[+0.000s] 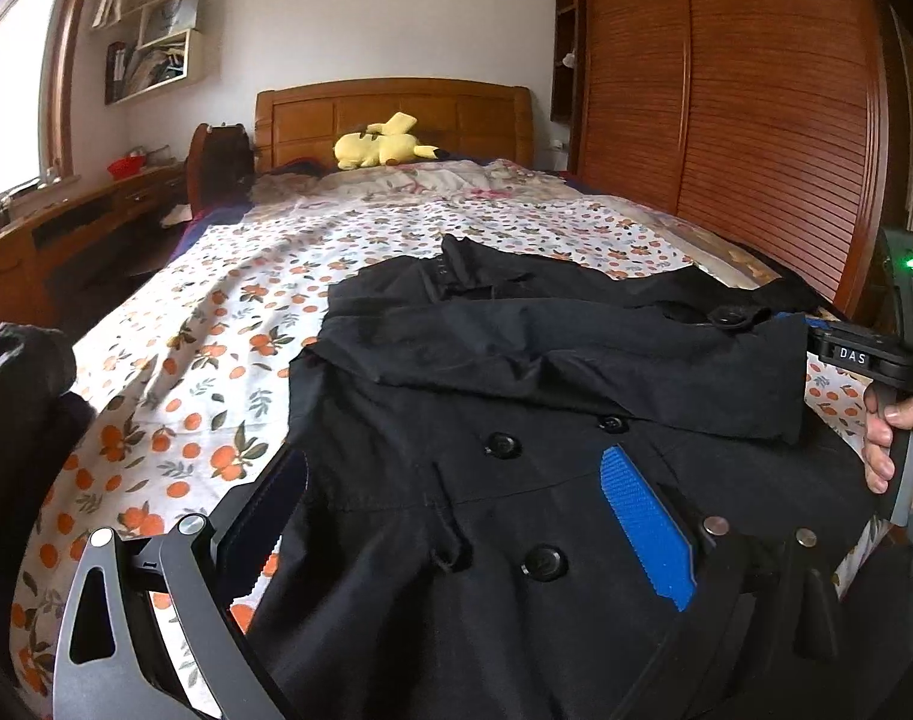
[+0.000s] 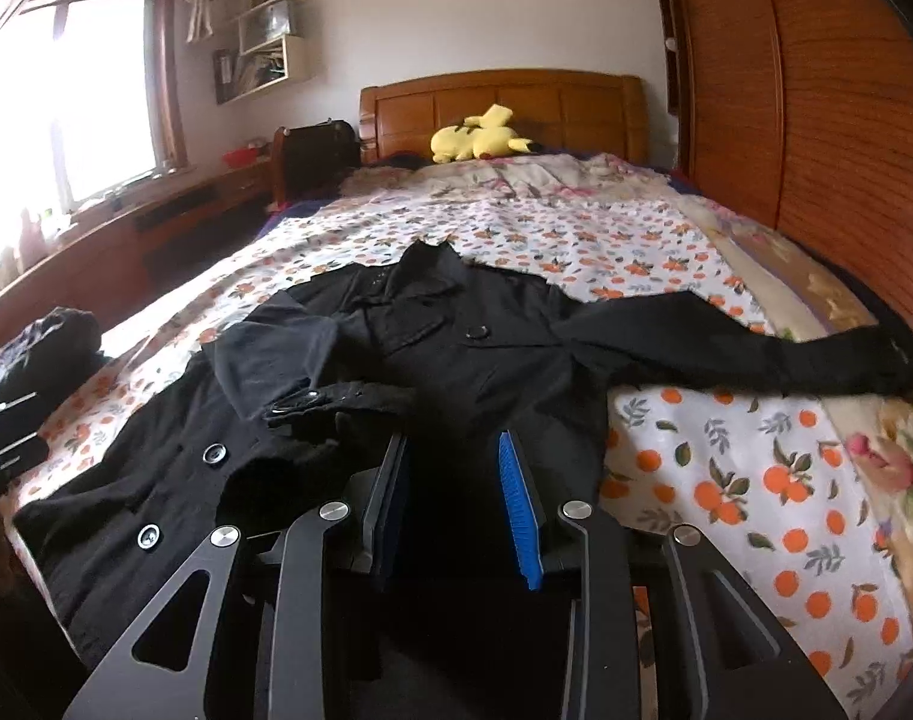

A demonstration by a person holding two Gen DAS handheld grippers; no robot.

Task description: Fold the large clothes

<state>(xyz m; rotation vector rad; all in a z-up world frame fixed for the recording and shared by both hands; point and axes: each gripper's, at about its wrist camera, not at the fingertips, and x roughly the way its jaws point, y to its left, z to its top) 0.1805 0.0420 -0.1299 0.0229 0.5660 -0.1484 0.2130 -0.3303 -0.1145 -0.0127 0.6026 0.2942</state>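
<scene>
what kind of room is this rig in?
Almost certainly a home bedroom. A bed with an orange-print sheet and a wooden headboard fills the view, a yellow plush toy lies at its head, and a tall wooden wardrobe stands alongside. The black coat lies spread on the bed.

Black linkage arms, blue ribbed fingers (image 2: 519, 516), silver screws

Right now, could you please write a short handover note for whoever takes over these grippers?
Left hand-held gripper: open, over the lower front of the black coat, holding nothing.
Right hand-held gripper: open, low over the coat's right side; no clear grip.
Coat: button side up on the floral bedsheet.
Done: left sleeve folded across the chest.
Left: right sleeve, stretched out to the side, then fold the body.
</scene>
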